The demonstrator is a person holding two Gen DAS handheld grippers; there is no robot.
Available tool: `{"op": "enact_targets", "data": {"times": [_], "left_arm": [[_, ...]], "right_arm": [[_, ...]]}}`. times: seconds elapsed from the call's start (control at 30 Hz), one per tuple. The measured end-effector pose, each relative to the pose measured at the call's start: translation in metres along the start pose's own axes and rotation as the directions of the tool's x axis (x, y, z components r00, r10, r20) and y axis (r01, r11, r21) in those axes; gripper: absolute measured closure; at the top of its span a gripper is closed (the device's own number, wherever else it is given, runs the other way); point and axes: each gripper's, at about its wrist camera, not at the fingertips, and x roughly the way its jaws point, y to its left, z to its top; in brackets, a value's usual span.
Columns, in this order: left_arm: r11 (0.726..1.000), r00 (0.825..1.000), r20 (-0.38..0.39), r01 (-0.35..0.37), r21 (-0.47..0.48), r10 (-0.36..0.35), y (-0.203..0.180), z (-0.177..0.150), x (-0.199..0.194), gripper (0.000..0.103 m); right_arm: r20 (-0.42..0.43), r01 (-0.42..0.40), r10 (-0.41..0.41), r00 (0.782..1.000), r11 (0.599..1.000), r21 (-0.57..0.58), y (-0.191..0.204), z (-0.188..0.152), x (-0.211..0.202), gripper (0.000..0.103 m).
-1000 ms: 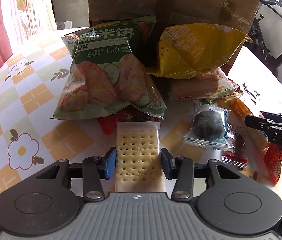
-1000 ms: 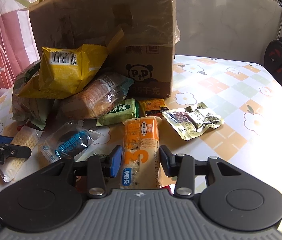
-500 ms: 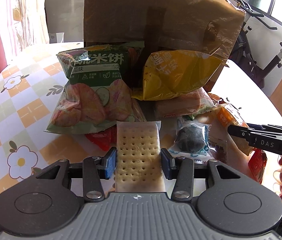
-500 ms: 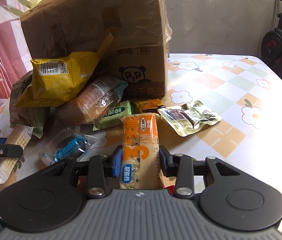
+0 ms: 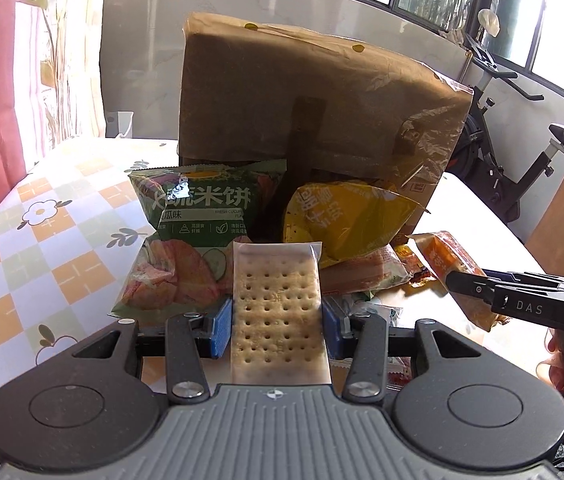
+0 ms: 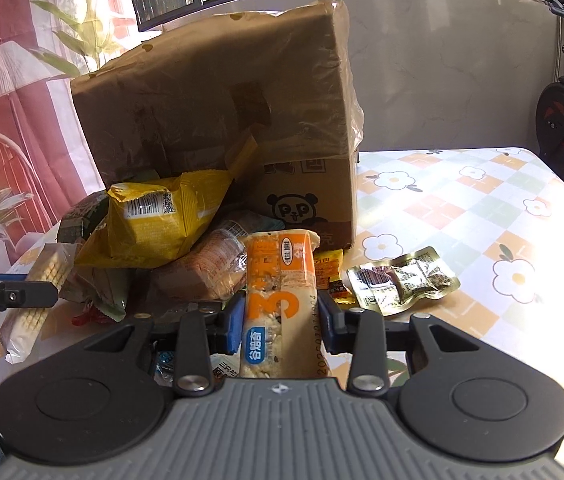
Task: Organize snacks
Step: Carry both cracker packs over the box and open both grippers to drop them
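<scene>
left wrist view: the left gripper (image 5: 278, 320) is closed on the cracker pack (image 5: 278, 312), held clear of the table (image 5: 62, 248). the pack should be kept level while carried to the box (image 5: 302, 96).

right wrist view: the right gripper (image 6: 280, 320) is clamped on the orange bar (image 6: 280, 292); the box's panda side and a foil pouch (image 6: 402, 280) are shown only here.

Clear-wrapped perforated cracker pack (image 5: 278, 312) and orange-white rice bar (image 6: 280, 300) both lifted off the table (image 6: 462, 216), each pinched at its sides. Green rice-cracker bag (image 5: 198, 236) and yellow bag (image 6: 154, 216) lean against the tipped cardboard box (image 6: 222, 112) mid-table. Gold foil pouch (image 6: 402, 280) lies flat, apart toward the right edge.
</scene>
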Motion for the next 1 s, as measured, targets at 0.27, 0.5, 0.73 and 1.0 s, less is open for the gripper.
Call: {"op": "enact_targets", "data": {"times": [0.27,0.5,0.73,1.0], "left_arm": [[0.999,0.987,0.152,-0.050,0.021,0.047,0.013,0.031,-0.030,0.055],[0.998,0.961,0.274,-0.044,0.054,0.027,0.016,0.089,-0.051,0.055],[0.993,0.949,0.307,0.035,0.111,-0.067,0.005,0.166,-0.036,0.054],[0.997,0.975,0.216,0.032,0.069,-0.046,-0.001,0.241,0.045,0.054]], "right_arm": [[0.110,-0.001,0.002,0.994,1.000,-0.008,0.001,0.036,-0.021,0.064],[0.227,-0.006,0.025,0.973,0.997,-0.082,0.008,0.097,-0.044,0.064],[0.262,-0.048,0.069,0.963,0.995,-0.086,0.018,0.175,-0.030,0.064],[0.160,-0.047,0.061,0.985,0.995,-0.092,0.031,0.242,0.050,0.064]]}}
